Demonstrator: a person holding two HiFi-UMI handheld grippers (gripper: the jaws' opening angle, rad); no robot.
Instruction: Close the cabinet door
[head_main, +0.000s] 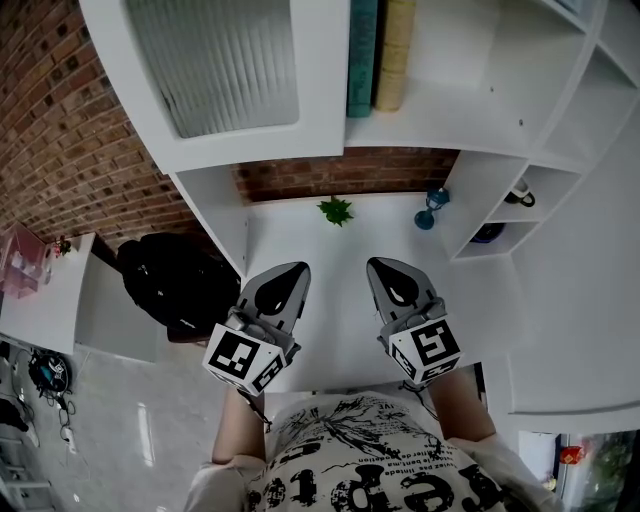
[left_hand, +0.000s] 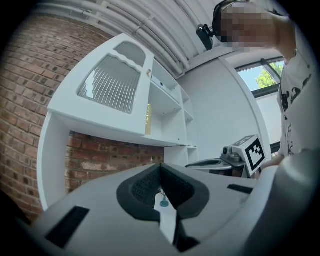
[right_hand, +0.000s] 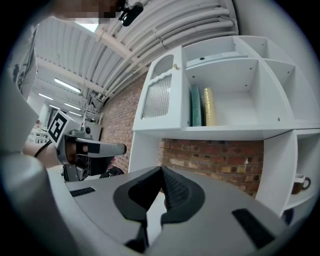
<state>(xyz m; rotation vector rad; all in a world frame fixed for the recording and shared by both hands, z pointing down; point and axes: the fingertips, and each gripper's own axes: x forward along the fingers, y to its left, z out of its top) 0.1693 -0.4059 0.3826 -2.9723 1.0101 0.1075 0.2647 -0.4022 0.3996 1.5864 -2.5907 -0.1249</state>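
The white cabinet door (head_main: 215, 70), with a ribbed glass panel, hangs at the upper left of the shelving. It lies roughly in line with the cabinet front; I cannot tell if a gap remains. Its small knob (right_hand: 175, 65) sits near the edge next to the book compartment. My left gripper (head_main: 291, 270) and right gripper (head_main: 383, 267) are held level over the white desk (head_main: 335, 295), side by side, well below the door and touching nothing. Both stand shut and empty, with pads meeting in the left gripper view (left_hand: 161, 166) and the right gripper view (right_hand: 161, 170).
A teal and a yellow book (head_main: 380, 55) stand in the open compartment right of the door. A small green plant (head_main: 336, 210) and a blue ornament (head_main: 430, 208) sit at the back of the desk. A black backpack (head_main: 175, 280) lies on the left. Side cubbies hold a cup (head_main: 520, 193).
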